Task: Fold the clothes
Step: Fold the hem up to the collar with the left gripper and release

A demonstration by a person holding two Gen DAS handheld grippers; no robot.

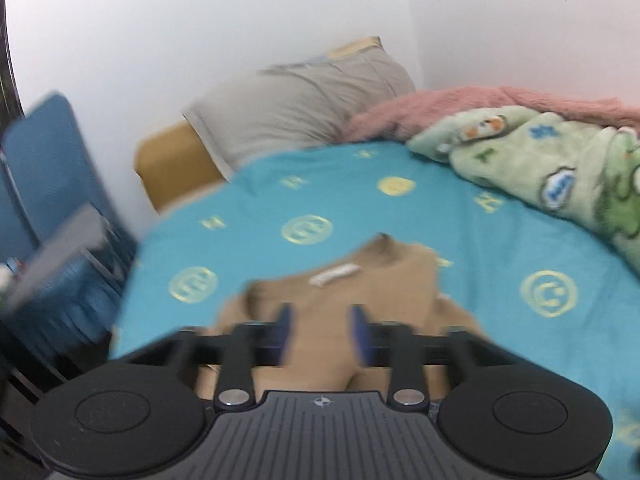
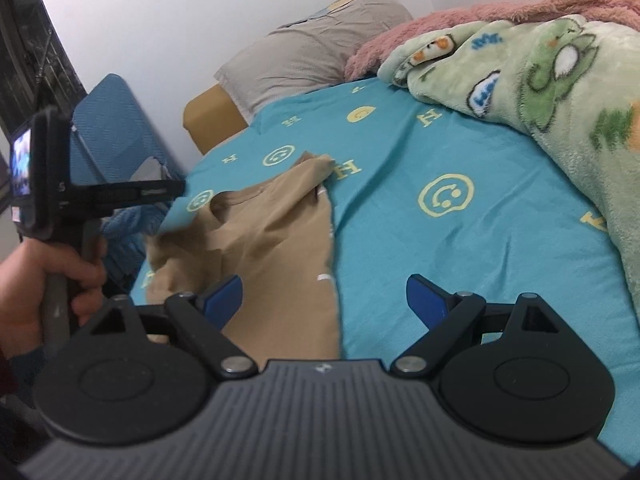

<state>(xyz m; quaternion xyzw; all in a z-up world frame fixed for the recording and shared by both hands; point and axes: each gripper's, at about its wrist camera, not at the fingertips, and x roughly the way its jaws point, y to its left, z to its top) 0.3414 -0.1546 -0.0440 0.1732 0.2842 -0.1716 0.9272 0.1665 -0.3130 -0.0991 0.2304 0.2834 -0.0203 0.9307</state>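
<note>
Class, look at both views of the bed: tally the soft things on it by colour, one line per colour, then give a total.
Tan: 1, shirt
Grey: 1, pillow
Pink: 1, blanket
Green: 1, blanket
Blue: 1, sheet
Total: 5

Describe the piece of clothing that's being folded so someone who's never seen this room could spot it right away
Start at the bed with the turquoise sheet printed with yellow smiley faces. The tan shirt lies rumpled near its front left edge, away from the grey pillow and the green cartoon blanket. It is the only plain tan fabric there, with a small white label at the neck.
</note>
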